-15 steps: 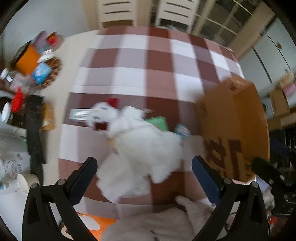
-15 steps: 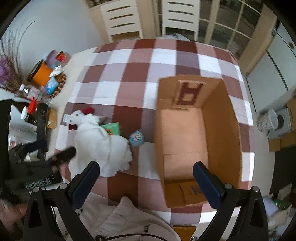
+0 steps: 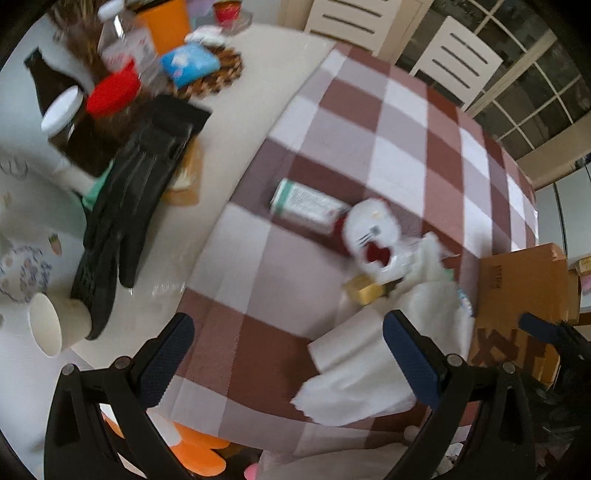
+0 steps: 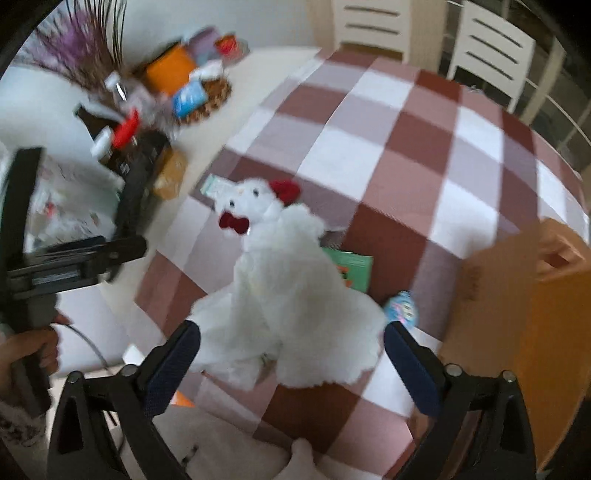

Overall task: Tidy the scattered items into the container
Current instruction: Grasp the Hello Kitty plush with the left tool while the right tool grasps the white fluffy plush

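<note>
A white plush chicken (image 4: 291,295) with a red comb and red bow lies on the checked tablecloth (image 4: 424,147); it also shows in the left wrist view (image 3: 380,325). My right gripper (image 4: 291,369) is open, its fingers on either side of the plush's near end. My left gripper (image 3: 288,362) is open and empty, left of the plush. A green packet (image 4: 351,269) and a small blue ball (image 4: 402,308) lie beside the plush. A white-green box (image 3: 306,208) and a small yellow box (image 3: 364,291) lie near its head. The open cardboard box (image 4: 517,314) stands at the right.
Off the cloth at the left stand a black glove (image 3: 136,192), a paper cup (image 3: 55,326), a red-lidded jar (image 3: 112,92), a bottle, a wicker tray (image 3: 218,74) with a blue pack and an orange container (image 3: 168,22). Two white chairs (image 4: 491,40) stand behind the table.
My left gripper has swung left, away from the plush toward the table's cluttered side. My right gripper has moved left from over the cardboard box to the plush.
</note>
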Demonstrator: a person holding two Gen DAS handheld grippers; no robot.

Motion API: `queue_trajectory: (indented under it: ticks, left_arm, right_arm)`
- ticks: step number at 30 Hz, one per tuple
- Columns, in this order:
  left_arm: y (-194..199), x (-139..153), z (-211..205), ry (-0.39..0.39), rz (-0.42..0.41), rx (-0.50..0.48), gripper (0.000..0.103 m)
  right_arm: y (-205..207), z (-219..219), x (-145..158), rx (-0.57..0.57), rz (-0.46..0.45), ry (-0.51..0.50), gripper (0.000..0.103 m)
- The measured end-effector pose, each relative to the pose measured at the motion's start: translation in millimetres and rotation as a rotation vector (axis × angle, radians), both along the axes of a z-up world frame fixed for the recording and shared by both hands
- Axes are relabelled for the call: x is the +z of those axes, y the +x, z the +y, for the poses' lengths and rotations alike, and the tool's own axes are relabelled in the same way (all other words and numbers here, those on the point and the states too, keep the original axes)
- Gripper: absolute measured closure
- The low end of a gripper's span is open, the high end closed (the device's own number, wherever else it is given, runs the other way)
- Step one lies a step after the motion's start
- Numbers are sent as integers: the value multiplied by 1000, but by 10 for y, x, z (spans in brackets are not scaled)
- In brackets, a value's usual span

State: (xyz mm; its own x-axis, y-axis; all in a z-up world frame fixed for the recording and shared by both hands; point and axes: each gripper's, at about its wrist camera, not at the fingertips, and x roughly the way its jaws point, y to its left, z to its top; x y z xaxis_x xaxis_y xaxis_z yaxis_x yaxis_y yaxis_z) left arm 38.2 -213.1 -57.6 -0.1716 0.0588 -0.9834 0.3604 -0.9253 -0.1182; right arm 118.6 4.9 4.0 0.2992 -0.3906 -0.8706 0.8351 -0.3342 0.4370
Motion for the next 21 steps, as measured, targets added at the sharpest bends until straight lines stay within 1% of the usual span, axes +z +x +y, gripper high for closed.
queue_trajectory:
  ticks: [1,3,6,8,10,12,14,15,16,17,19,20,21]
  left_arm:
    - [8,-60,-13,1,-5,-3,0]
    - [-21,-141,-20,5,-8,-15,0]
    - [-149,-219,33,23,9,-62,0]
    - [-292,-274,98,35,20,-99,0]
    - [-449,-346,153,60,26,-125,0]
    - [-589,-420,204,77,26,-150,0]
    - [-733,-506,267,80,18,-167,0]
    - [-793,-540,296,78,18,-175,0]
    - [-853,-569,327,73,21,-187,0]
    - [-903,-594,351,68,21,-219,0]
    - [-998,-643,410,57,23,-241,0]
    - [-1031,-661,427,52,23,-272,0]
    - [-1070,-688,449,44,19,-277,0]
  right_arm:
    - [48,-43,-102,17,-4,26,11]
    - [149,-167,-315,44,7,78,15]
    - [237,-294,-580,45,25,140,18]
    - [263,-319,-663,51,39,163,21]
    - [279,-325,-729,50,35,184,29]
    - [276,-298,-761,45,20,194,34]
    - [264,-264,-741,50,29,189,45]
    - [249,-239,-722,48,31,187,56]
    - [226,-212,-708,41,29,186,63]
    - [191,-174,-691,31,21,184,67]
    - [118,-93,-657,7,-6,174,81]
    - [81,-40,-615,-6,-16,169,83]
    - [54,-4,-581,-14,-20,163,87]
